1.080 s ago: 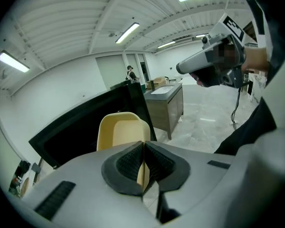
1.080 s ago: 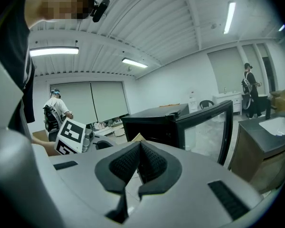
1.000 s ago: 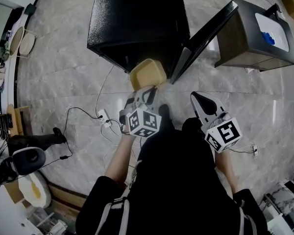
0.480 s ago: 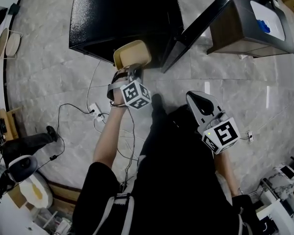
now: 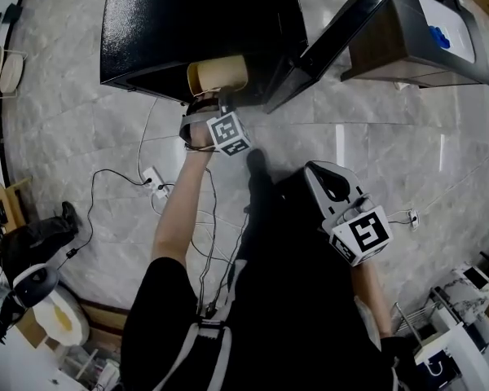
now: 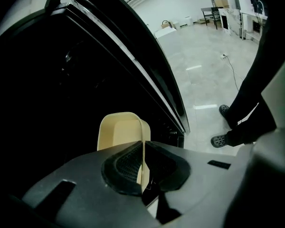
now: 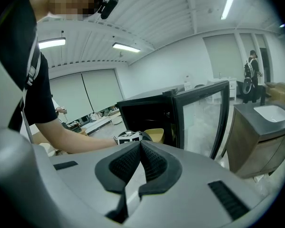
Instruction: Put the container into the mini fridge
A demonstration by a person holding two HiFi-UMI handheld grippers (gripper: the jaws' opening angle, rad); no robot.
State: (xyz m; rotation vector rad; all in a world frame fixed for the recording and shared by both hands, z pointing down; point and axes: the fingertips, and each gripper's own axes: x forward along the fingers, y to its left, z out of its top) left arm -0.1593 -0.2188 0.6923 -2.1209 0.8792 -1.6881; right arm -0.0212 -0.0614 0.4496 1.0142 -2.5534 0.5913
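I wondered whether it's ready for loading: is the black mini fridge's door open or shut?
Open. The door swings well clear of the mini fridge, and the right gripper view shows its dark inside exposed.

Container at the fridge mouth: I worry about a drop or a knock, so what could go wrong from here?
1. The left hand-held gripper pinches only one thin wall of the container, so the container could swing or slip out.
2. The container is right at the opening of the fridge, beside the open door. It may clip the frame or the door edge.
3. Cables lie on the floor beside the person, a possible trip hazard.
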